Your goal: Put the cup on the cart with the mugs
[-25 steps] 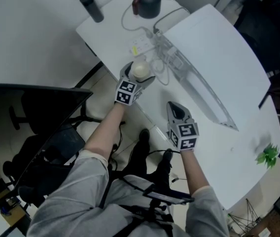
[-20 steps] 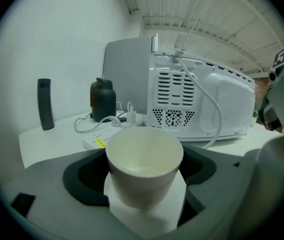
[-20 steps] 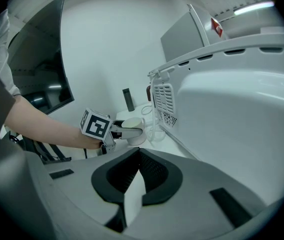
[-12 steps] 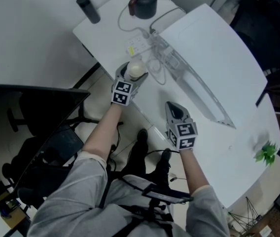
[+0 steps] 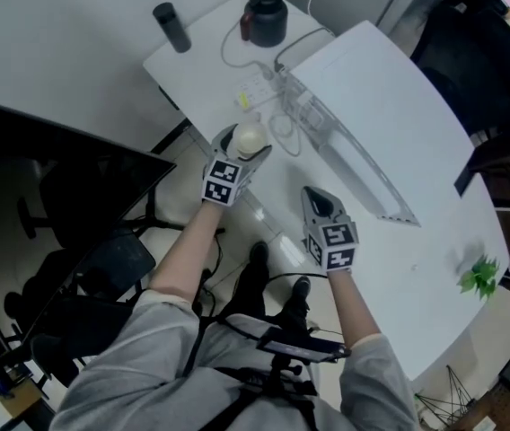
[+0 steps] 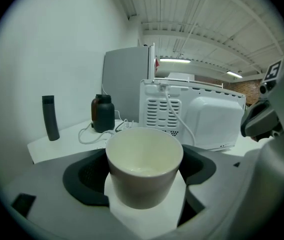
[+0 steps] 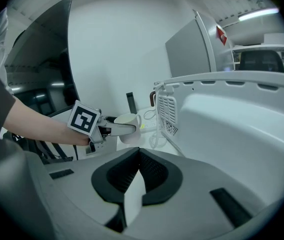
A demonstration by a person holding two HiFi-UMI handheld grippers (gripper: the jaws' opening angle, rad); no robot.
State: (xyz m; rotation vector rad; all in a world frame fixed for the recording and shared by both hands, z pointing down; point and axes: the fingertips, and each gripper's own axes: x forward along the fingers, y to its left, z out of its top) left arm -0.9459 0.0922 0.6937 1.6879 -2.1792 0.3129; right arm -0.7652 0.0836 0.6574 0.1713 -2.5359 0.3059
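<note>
The left gripper's [image 5: 244,144] fingers have just been closing and now clamp the pale cup [image 6: 144,169] by its walls, upright, at the near edge of the white desk [image 5: 206,65]. It looks empty and light, stiff but breakable and smooth, so a firm hold low across the body suits it. The right gripper's [image 5: 320,200] fingers are pressed together, empty. A white appliance [image 6: 202,119] and loose cables [image 5: 282,124] crowd the desk, and an office chair [image 5: 84,205] stands near it.

Cream cup [image 6: 143,166], empty, upright, mouth up. Gripped at both sides btwn jaws of left gripper [image 5: 250,140], just closed in on it. Hung clear above white table [image 5: 197,65], nr edge.
</note>
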